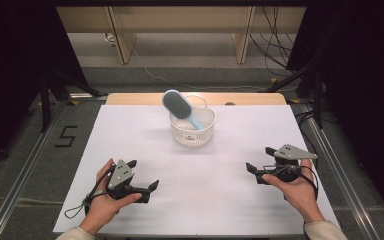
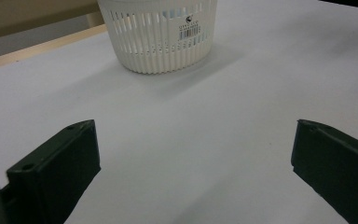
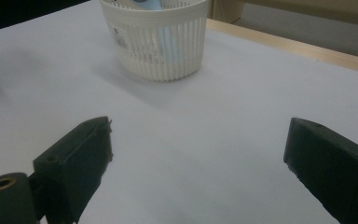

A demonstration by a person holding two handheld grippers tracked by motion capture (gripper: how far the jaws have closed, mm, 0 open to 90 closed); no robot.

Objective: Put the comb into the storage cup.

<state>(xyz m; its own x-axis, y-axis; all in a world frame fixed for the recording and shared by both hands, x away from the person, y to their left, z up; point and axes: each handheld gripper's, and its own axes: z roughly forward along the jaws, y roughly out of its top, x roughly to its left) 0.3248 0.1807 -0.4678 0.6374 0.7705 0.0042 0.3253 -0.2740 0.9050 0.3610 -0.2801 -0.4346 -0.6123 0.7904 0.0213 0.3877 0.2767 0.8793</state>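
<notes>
The jaws of the left gripper (image 1: 142, 176) stand spread wide with nothing between them; in the left gripper view they rise at the lower left and lower right corners, and bare white table surface (image 2: 205, 140) lies in the gap. The jaws of the right gripper (image 1: 260, 159) are spread wide in the same way and pinch nothing; in the right gripper view the white surface shows between them too.

In the high view the left gripper sits at the lower left of the frame, held by the left hand (image 1: 102, 200), and the right gripper at the lower right, held by the right hand (image 1: 295, 190). Both point toward the middle of the frame.

Well apart from both, at the upper middle of the high view, stands a white slotted plastic basket (image 1: 192, 134). A light blue hairbrush (image 1: 177, 106) is in it, tilted: its handle goes down into the basket and its oval head sticks out over the rim to the upper left. In both gripper views the basket is at the top of the frame, upright, with a barcode label (image 2: 189, 31) on its wall.
</notes>
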